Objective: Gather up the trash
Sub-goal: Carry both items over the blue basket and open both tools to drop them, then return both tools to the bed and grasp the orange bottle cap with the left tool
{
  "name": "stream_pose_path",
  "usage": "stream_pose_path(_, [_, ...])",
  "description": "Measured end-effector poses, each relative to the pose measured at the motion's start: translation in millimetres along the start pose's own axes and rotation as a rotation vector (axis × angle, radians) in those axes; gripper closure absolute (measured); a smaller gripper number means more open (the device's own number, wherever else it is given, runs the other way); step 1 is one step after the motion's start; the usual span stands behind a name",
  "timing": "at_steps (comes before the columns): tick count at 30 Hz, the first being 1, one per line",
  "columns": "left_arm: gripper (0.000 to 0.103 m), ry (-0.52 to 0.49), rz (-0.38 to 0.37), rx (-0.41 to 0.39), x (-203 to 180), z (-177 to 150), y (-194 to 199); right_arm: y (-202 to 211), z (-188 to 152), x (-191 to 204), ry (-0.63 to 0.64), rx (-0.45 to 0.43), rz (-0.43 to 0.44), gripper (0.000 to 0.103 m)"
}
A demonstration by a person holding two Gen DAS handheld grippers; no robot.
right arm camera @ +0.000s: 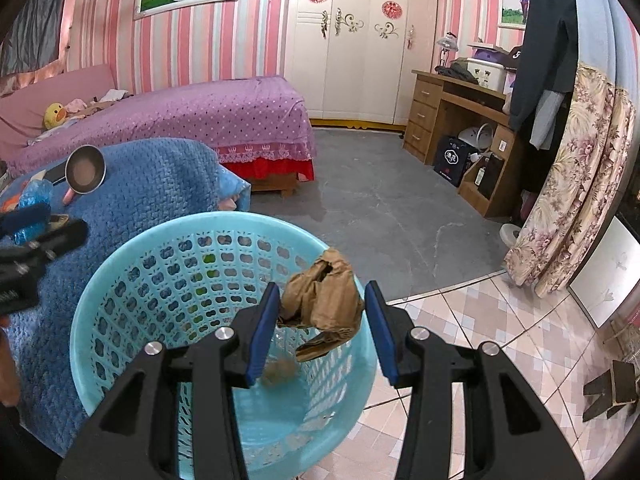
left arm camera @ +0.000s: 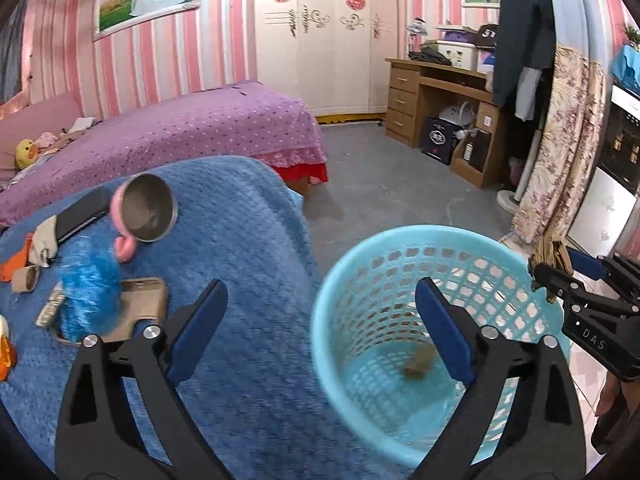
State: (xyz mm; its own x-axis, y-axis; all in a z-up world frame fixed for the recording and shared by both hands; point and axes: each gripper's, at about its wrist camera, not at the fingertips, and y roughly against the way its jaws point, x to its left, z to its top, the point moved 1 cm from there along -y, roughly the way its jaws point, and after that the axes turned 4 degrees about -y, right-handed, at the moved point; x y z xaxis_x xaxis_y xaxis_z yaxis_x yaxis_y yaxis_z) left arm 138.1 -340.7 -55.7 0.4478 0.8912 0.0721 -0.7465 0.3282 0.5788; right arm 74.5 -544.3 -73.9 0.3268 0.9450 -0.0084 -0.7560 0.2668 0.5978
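Note:
A light blue plastic basket (left arm camera: 340,280) (right arm camera: 120,280) stands on the floor beside a table under a blue blanket (left arm camera: 240,240). A small brown scrap (left arm camera: 418,364) lies at its bottom. My right gripper (right arm camera: 320,304) hangs over the basket's right rim with crumpled brown paper (right arm camera: 324,300) between its parted fingers; the paper touches the left pad, and a gap shows at the right pad. It also shows in the left wrist view (left arm camera: 554,268). My left gripper (left arm camera: 320,300) is open and empty, over the table edge and basket rim. On the blanket lie a crumpled blue bag (left arm camera: 90,288) and a cardboard roll (left arm camera: 26,278).
A pink-handled steel cup (left arm camera: 148,208), a phone (left arm camera: 80,214), a tan case (left arm camera: 140,300) and a small wrapper (left arm camera: 50,310) lie on the blanket. A purple bed (left arm camera: 180,128), wooden desk (left arm camera: 440,92), floral curtain (left arm camera: 568,140) and grey floor (left arm camera: 380,184) lie beyond.

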Motion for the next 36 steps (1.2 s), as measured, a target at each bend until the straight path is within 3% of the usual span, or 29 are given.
stream_pose_path(6, [0.006,0.018,0.048,-0.010,21,1,9,-7,2,8,-0.007,-0.003,-0.006,0.056])
stream_pose_path(9, [0.006,0.037,0.055,-0.009,30,1,12,-6,4,11,-0.010,-0.013,-0.023,0.031])
stream_pose_path(11, [0.006,0.045,0.057,-0.008,36,-2,15,-4,5,13,-0.015,-0.022,-0.034,0.029])
stream_pose_path(16, [0.006,0.041,0.079,-0.022,49,-7,26,3,5,21,-0.045,-0.032,-0.043,0.012])
stream_pose_path(27, [0.006,0.071,0.133,-0.052,108,-19,59,35,10,62,-0.076,-0.098,-0.019,0.007])
stream_pose_path(36, [0.006,0.105,0.219,-0.065,177,-35,89,59,15,126,-0.057,-0.147,0.049,0.006])
